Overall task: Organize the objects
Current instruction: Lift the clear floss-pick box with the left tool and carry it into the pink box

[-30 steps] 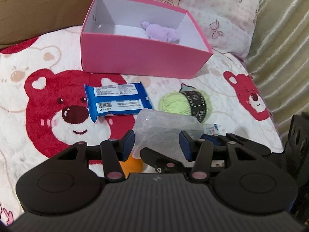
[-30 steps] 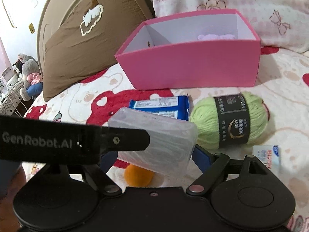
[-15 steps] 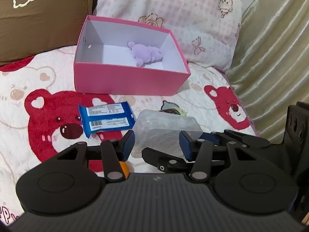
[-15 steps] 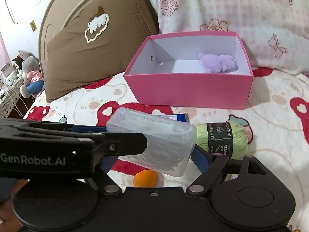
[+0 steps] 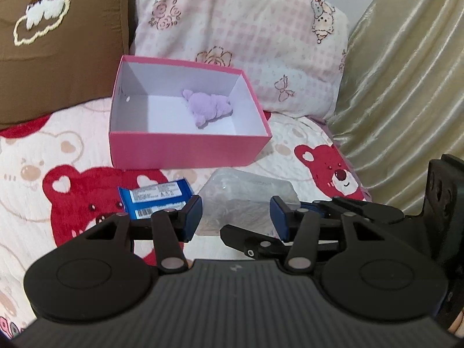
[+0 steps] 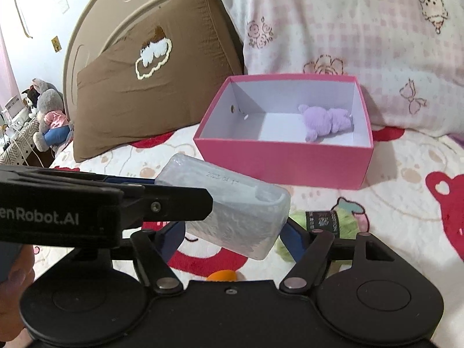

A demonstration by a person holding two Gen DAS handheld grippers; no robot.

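A translucent plastic pack [image 5: 249, 200] hangs above the bed, held from two sides. My left gripper [image 5: 235, 214] is shut on it, a blue pad on each side. In the right wrist view the pack [image 6: 232, 203] lies tilted between the pads of my right gripper [image 6: 232, 232], whose jaws are closing; both pads touch it. The left gripper's fingers [image 6: 174, 203] reach in from the left over the pack. Beyond stands an open pink box [image 5: 188, 150] with a purple plush [image 5: 207, 107] inside.
On the bear-print blanket below lie a blue packet [image 5: 156, 200], a green yarn ball [image 6: 342, 223] and an orange ball [image 6: 221, 275]. A brown pillow [image 6: 150, 87] and a pink pillow [image 6: 348, 29] stand behind the box. A gold curtain [image 5: 406, 87] hangs on the right.
Both grippers have risen with the pack, so the box now sits lower and shows more of its floor. The right gripper's pads have drawn closer together on the pack.
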